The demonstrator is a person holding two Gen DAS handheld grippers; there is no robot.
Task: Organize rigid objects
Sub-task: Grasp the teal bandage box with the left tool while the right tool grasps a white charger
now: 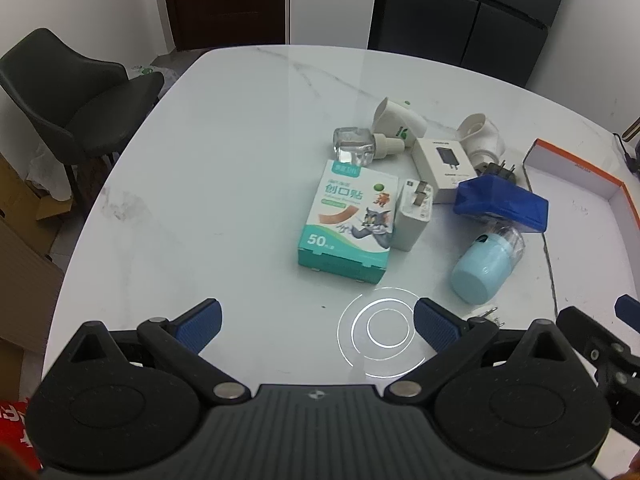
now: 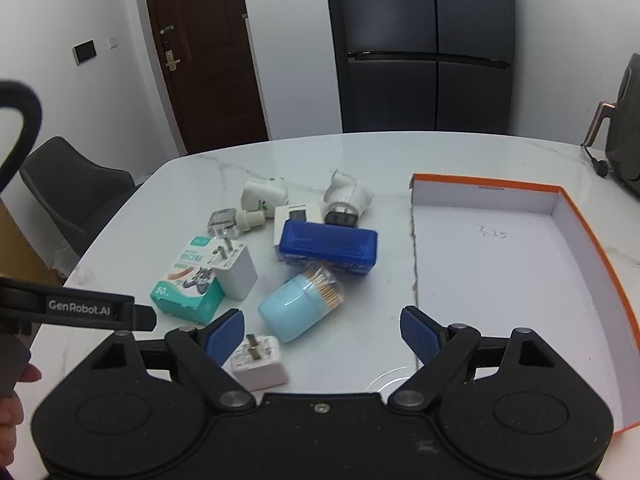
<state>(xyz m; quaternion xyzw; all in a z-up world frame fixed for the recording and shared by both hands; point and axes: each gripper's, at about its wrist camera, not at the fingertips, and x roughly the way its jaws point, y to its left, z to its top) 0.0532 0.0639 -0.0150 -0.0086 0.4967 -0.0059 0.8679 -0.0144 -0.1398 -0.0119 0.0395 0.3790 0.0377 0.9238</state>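
Two white chargers (image 2: 236,266), one blue case (image 2: 328,246)

From my seat both wrist views are evenly and fairly brightly lit from overhead, and the ceiling lamp glares back as concentric white rings off the glossy marble table (image 1: 240,152) at about five o'clock from centre in the left view, with a fainter arc low in the right one. Shadows under the clutter are soft and short. Fisheye bending curves the table edge and the dark refrigerator (image 2: 428,48), the corners vignette to black at ten and two o'clock, and I see slight softness overall but no motion blur.
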